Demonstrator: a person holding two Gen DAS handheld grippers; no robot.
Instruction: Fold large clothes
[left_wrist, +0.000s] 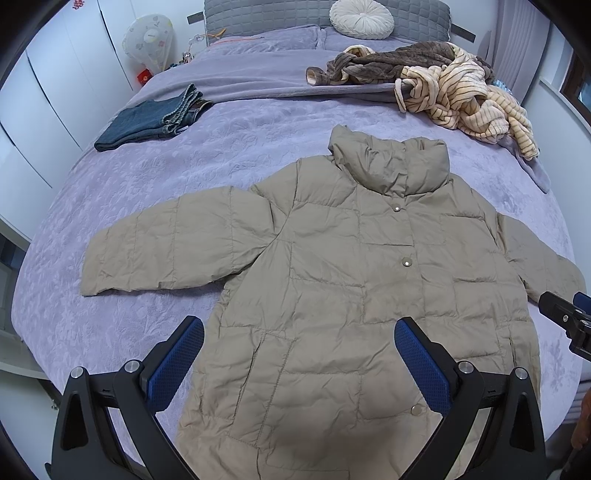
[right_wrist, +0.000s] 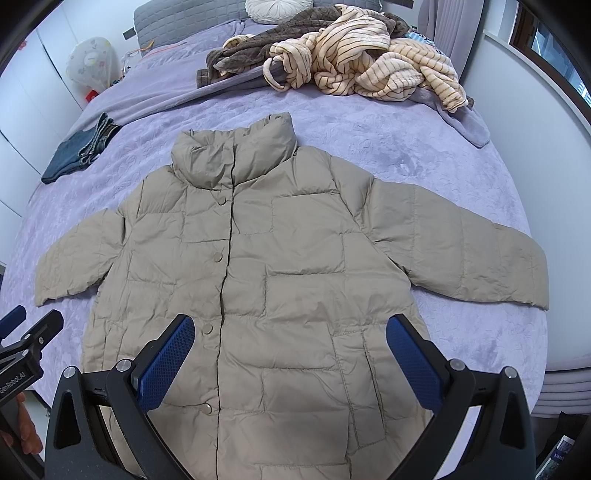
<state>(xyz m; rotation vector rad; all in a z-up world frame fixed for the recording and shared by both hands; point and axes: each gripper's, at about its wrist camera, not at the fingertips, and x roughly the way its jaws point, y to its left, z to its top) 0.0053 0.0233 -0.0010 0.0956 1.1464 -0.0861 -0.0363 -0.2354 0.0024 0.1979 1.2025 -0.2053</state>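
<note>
A khaki quilted puffer jacket (left_wrist: 351, 280) (right_wrist: 266, 266) lies flat and face up on the purple bedspread, collar toward the headboard and both sleeves spread outward. My left gripper (left_wrist: 299, 332) hovers open above the jacket's lower left part, nothing between its blue pads. My right gripper (right_wrist: 290, 330) is open too, above the lower right part near a pocket. Each gripper's black tip shows at the edge of the other view: the right one (left_wrist: 565, 317) and the left one (right_wrist: 29, 332).
Folded blue jeans (left_wrist: 147, 123) (right_wrist: 79, 151) lie on the bed's left side. A heap of brown and cream striped clothes (left_wrist: 443, 81) (right_wrist: 347, 66) sits near the headboard, with a round white cushion (left_wrist: 362, 18) behind. White wardrobe doors (left_wrist: 55, 74) stand at left.
</note>
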